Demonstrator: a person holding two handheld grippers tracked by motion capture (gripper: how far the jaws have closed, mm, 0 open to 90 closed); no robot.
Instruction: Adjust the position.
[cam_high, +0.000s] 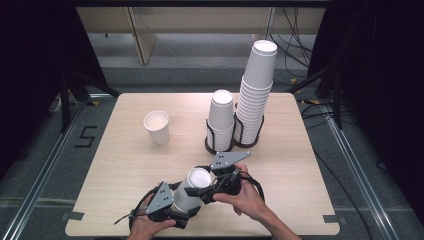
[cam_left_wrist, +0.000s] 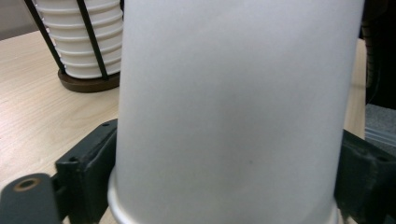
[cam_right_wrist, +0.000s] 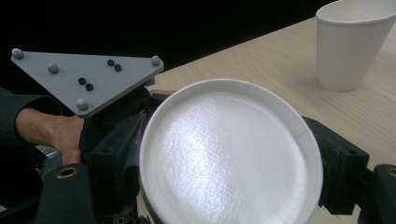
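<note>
A white paper cup (cam_high: 191, 194) is held tilted just above the table's front edge, between both grippers. My left gripper (cam_high: 182, 210) is shut on its side wall; in the left gripper view the cup wall (cam_left_wrist: 233, 107) sits between the two black jaws. My right gripper (cam_high: 205, 190) is shut on the cup's upper end, and the right gripper view looks onto that round end (cam_right_wrist: 229, 158) with a jaw on each side. The left gripper's grey plate (cam_right_wrist: 88, 74) and the hand holding it (cam_right_wrist: 56, 130) lie behind the cup.
A single upright white cup (cam_high: 157, 127) stands left of centre on the wooden table (cam_high: 125, 165). Behind the grippers a short cup stack (cam_high: 220, 120) and a tall cup stack (cam_high: 255, 95) stand in black wire holders. Cables lie on the floor at the right.
</note>
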